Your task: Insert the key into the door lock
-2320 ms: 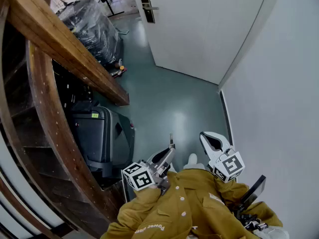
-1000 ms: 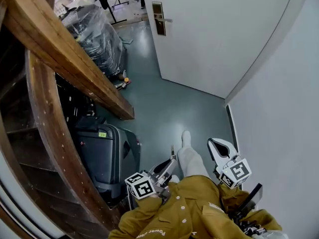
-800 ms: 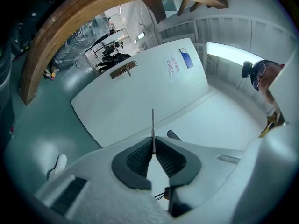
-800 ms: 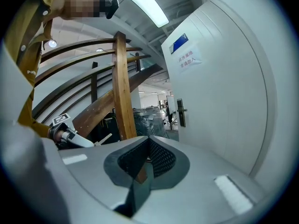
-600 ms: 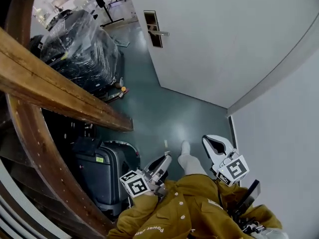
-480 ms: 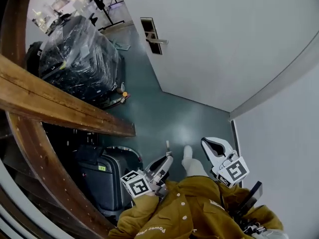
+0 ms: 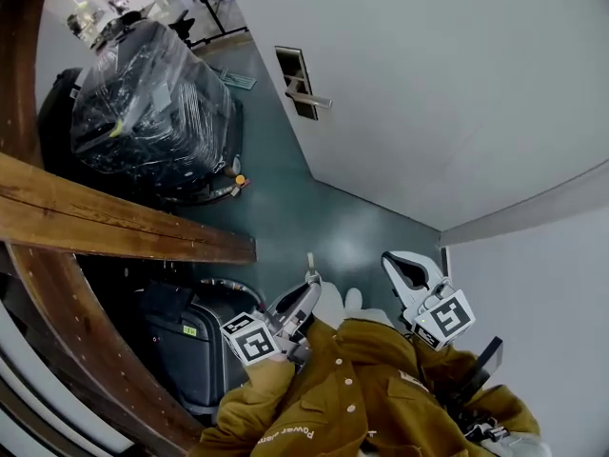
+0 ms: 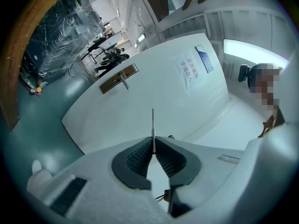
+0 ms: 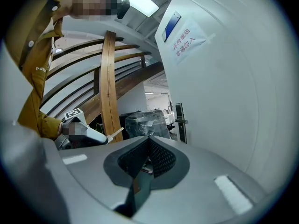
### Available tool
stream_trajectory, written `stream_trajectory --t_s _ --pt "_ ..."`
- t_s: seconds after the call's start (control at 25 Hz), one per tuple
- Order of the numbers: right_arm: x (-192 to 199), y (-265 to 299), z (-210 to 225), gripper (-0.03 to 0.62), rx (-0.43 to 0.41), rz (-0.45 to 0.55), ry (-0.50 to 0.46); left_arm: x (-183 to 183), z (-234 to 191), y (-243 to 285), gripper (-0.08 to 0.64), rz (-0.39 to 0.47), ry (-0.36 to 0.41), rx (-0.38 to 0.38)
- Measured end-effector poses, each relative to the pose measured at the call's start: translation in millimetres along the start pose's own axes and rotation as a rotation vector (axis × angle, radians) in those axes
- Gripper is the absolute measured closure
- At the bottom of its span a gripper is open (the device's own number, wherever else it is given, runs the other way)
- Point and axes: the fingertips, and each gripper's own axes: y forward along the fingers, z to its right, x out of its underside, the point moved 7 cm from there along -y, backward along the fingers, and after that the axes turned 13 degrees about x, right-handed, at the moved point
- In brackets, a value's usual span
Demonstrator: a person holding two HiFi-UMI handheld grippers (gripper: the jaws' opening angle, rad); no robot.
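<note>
A thin metal key (image 8: 153, 124) sticks straight out from between the pads of my left gripper (image 8: 153, 144), which is shut on it. Its blade points toward the white door (image 8: 154, 92). On the door's left sits a dark lock plate (image 8: 117, 79) with a lever handle (image 8: 124, 82), still well ahead of the key. From above, the left gripper (image 7: 310, 277) with the key (image 7: 309, 261) is below the lock plate (image 7: 301, 84). My right gripper (image 7: 391, 261) hangs beside it, shut with nothing held. In the right gripper view the right gripper (image 9: 149, 141) faces the lock plate (image 9: 180, 122).
A pallet wrapped in black film (image 7: 152, 112) stands left of the door. A wooden stair beam (image 7: 124, 222) and a dark suitcase (image 7: 190, 346) lie on my left. A grey wall (image 7: 533, 331) closes the right. A paper sign (image 8: 189, 71) hangs on the door.
Both grippers and the view have moved forward along the corridor toward the door. The lock plate and wrapped pallet are nearer. The key stays gripped in the left gripper.
</note>
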Motion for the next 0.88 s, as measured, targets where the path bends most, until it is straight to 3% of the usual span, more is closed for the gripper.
stream_trajectory --t_s 0.32,0.56,0.6,0.68,0.88 --pt "-15 82 26 0.586 -0.026 -0.015 -0.026 -67 -52 27 0.535 0.021 -0.019 0.002" --pt "-47 168 45 0.584 0.012 -0.009 -0.106 -146 -117 52 0.535 -0.038 -0.048 0.016" --pt "-53 183 48 0.572 0.016 -0.009 -0.121 -161 -125 55 0.535 -0.05 -0.052 0.019" --pt "-64 213 53 0.466 0.018 0.007 -0.171 -189 -137 63 0.535 -0.084 -0.056 0.033" --pt "-81 279 71 0.38 0.033 0.027 -0.304 -245 -165 86 0.535 -0.171 -0.077 0.087"
